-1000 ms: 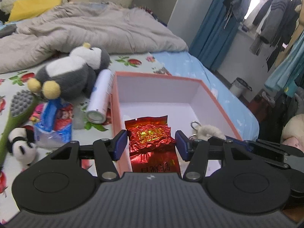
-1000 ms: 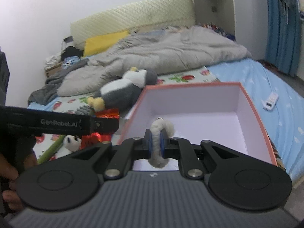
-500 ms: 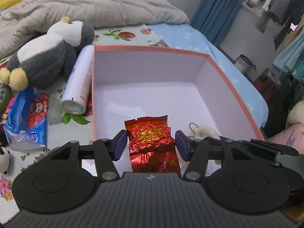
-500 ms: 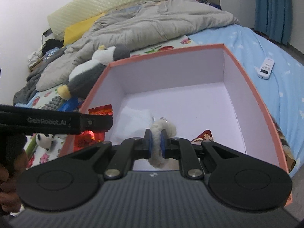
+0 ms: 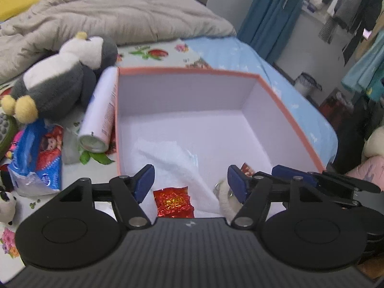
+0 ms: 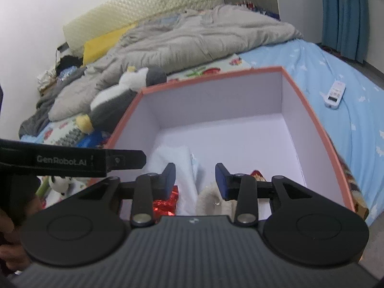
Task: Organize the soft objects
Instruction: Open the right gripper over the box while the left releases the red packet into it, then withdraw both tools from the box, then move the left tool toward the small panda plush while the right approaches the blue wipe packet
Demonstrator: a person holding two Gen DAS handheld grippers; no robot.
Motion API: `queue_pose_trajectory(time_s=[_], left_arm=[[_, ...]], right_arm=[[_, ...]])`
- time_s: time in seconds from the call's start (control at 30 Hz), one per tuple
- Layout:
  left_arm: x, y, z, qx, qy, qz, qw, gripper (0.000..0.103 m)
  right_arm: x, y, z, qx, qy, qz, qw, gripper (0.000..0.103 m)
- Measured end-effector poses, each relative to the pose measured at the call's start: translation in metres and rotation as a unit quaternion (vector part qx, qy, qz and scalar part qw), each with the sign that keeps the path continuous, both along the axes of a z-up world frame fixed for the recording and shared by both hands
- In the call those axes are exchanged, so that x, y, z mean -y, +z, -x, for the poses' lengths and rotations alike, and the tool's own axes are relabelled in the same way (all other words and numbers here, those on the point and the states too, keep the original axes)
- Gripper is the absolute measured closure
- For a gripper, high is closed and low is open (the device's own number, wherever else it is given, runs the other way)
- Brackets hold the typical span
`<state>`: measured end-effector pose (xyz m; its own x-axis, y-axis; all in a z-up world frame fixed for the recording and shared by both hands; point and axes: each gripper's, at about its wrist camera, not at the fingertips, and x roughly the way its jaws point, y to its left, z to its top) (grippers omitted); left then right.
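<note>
An orange-rimmed box (image 5: pixel 291 120) with a white inside stands on the bed. On its floor lie a white fluffy cloth (image 5: pixel 172 163), a red foil packet (image 5: pixel 173 201) and a cream furry keyring charm (image 6: pixel 211 201). My left gripper (image 5: pixel 190 183) hangs over the box's near end. Its jaws are opening, and the red packet lies loose below them, touching neither pad. My right gripper (image 6: pixel 195 178) is beside it, also opening, and the furry charm (image 5: pixel 224 199) rests under its jaws, free of the pads.
Left of the box lie a grey and white penguin plush (image 5: pixel 55 86), a white spray can (image 5: pixel 99 117), a blue tissue pack (image 5: pixel 38 153) and a small panda toy (image 5: pixel 6 204). A remote (image 6: pixel 334 93) sits on the blue sheet at the right. A grey duvet (image 6: pixel 192 38) covers the far bed.
Both grippers came down over the box and opened. The red packet dropped out of the left jaws, and the furry charm dropped out of the right jaws, onto the box floor.
</note>
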<state>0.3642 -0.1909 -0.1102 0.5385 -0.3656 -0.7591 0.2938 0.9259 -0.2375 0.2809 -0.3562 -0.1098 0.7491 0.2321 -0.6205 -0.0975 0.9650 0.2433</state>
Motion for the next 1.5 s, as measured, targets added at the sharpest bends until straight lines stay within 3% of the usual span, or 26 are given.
queue_pose_trajectory(time_s=[0.43,0.7,1.17,1.5], left_arm=[[-0.043,0.073,0.068,0.080,0.028,0.025,0.9961,0.031],[-0.091,0.102,0.122,0.111,0.065,0.020,0.9915,0.031],[-0.165,0.090,0.184,0.096,0.135,0.025,0.9858,0.031],[-0.201,0.070,0.214,0.086,0.167,0.035,0.9816,0.031]], right_arm=[[-0.024,0.063,0.053,0.085,0.025,0.005,0.996,0.063],[-0.052,0.079,0.083,0.109,0.059,-0.007,0.992,0.063],[-0.104,0.062,0.110,0.080,0.107,-0.006,0.991,0.063],[-0.141,0.043,0.130,0.053,0.144,0.026,0.988,0.064]])
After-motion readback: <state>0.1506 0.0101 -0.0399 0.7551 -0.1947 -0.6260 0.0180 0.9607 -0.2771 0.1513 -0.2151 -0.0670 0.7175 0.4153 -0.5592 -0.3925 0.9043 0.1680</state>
